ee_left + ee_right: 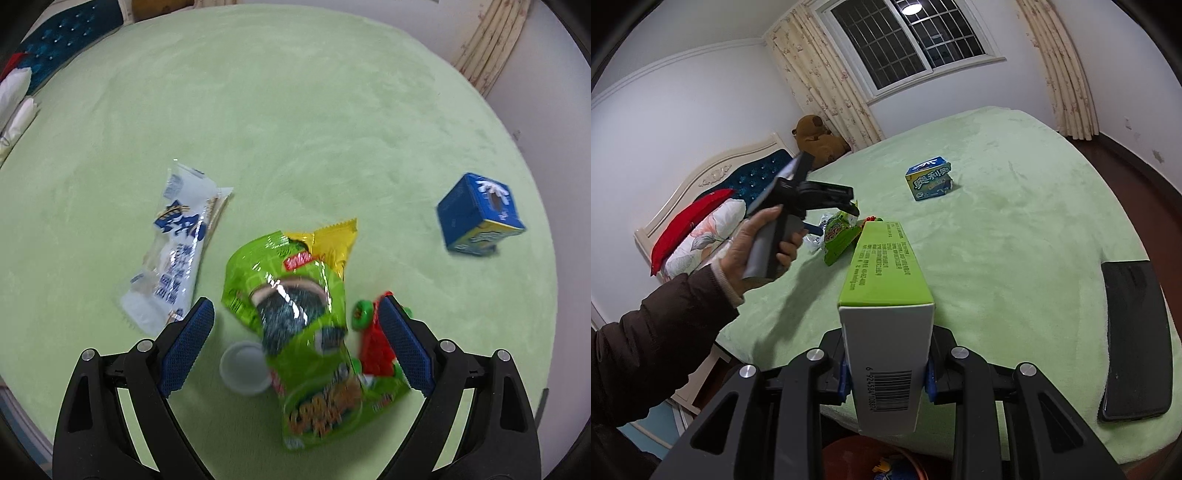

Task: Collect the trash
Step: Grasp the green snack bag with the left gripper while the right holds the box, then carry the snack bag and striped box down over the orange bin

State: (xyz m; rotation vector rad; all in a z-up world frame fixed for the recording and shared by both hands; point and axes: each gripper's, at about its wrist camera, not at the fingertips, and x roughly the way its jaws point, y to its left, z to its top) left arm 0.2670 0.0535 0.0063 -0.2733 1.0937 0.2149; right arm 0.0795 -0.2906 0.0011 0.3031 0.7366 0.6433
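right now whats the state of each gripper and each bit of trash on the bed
left gripper: open, over the green bag
right gripper: shut on the green box
green box: held above the bed edge
green bag: crumpled, lying on the bed
yellow wrapper: partly under the green bag
white wrapper: lying flat
white cap: lying open side up
blue box: tilted on the bed
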